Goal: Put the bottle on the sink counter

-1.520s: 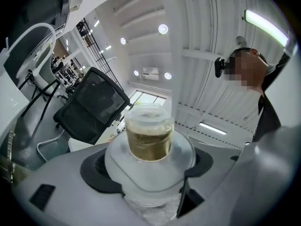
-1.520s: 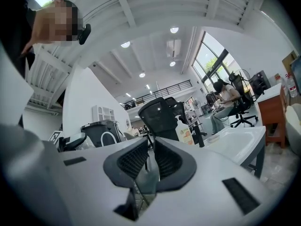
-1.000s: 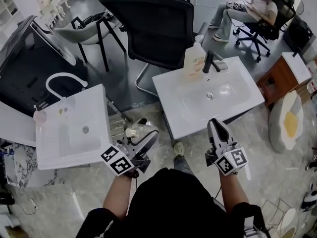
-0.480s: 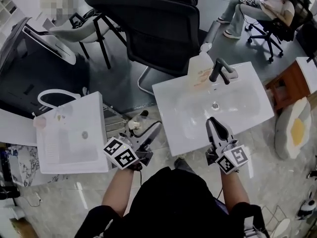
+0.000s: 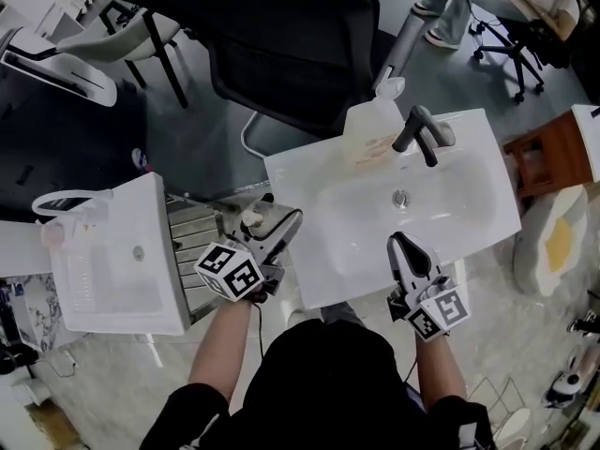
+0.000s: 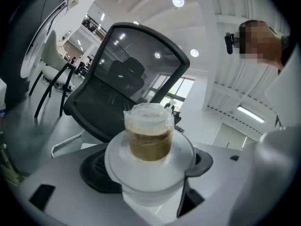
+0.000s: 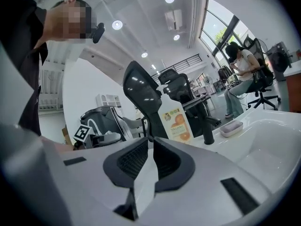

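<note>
My left gripper is shut on a small white bottle with a brownish neck and a wrapped cap, held just off the left edge of the white sink counter. In the left gripper view the bottle fills the space between the jaws of the left gripper, cap pointing away. My right gripper hangs over the counter's front edge, shut and empty; in the right gripper view the right gripper has its pads together.
A black faucet and an orange-labelled pump bottle stand at the counter's back, with a soap dish nearby. A black office chair stands behind the counter. A second white sink is at the left.
Both grippers have come closer to the sink counter. The left one, still holding the bottle, has reached the counter's left edge; the right one is over its front edge.
</note>
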